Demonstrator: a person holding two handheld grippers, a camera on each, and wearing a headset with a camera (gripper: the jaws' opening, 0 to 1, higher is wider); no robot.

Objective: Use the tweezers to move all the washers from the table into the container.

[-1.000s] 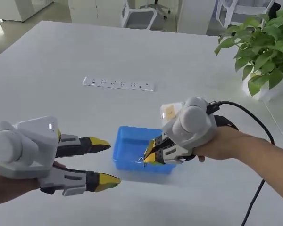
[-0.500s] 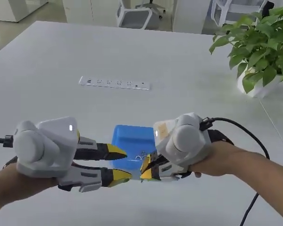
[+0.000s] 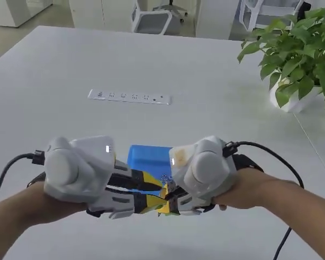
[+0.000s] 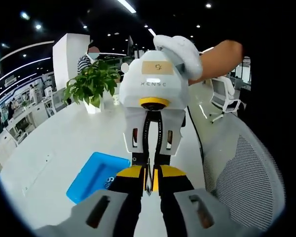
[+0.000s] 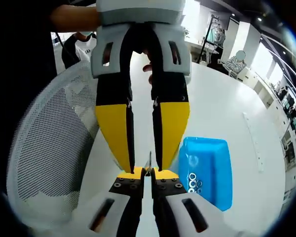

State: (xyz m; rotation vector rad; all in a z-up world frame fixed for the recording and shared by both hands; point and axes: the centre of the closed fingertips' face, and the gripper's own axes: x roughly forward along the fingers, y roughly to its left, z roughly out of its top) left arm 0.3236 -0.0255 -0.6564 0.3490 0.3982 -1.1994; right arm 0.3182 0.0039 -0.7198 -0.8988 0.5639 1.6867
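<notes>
Right tool (image 5: 149, 173): jaws closed on the tweezers (image 5: 150, 161); thin steel sliver pinched between the yellow tips.
Left tool (image 4: 148, 174): nose to nose with the right one; jaws parted narrowly, one on each side of the tweezers; contact with the steel not discernible.
Reason for pose: likely a handover or a re-seating of the tweezers in the grip, done above the worktop (image 3: 216, 108) at the near side of the container.
Container (image 3: 145, 154): blue, open-topped, resting on the worktop just beyond the two tools; placed within short reach for each drop.
Washers (image 5: 192, 180): small cluster of rings lying on the container floor.
Surroundings: power strip (image 3: 129, 97) farther back, well apart; potted plant (image 3: 295, 51) toward the far right corner; mesh chair back (image 5: 49, 148) on the near side, off the worktop.
Obstructions: cable (image 3: 265, 154) trailing from the right tool, loose over the worktop; tool bodies hide much of the container from the head view, so drop aim is better judged from the gripper views.
</notes>
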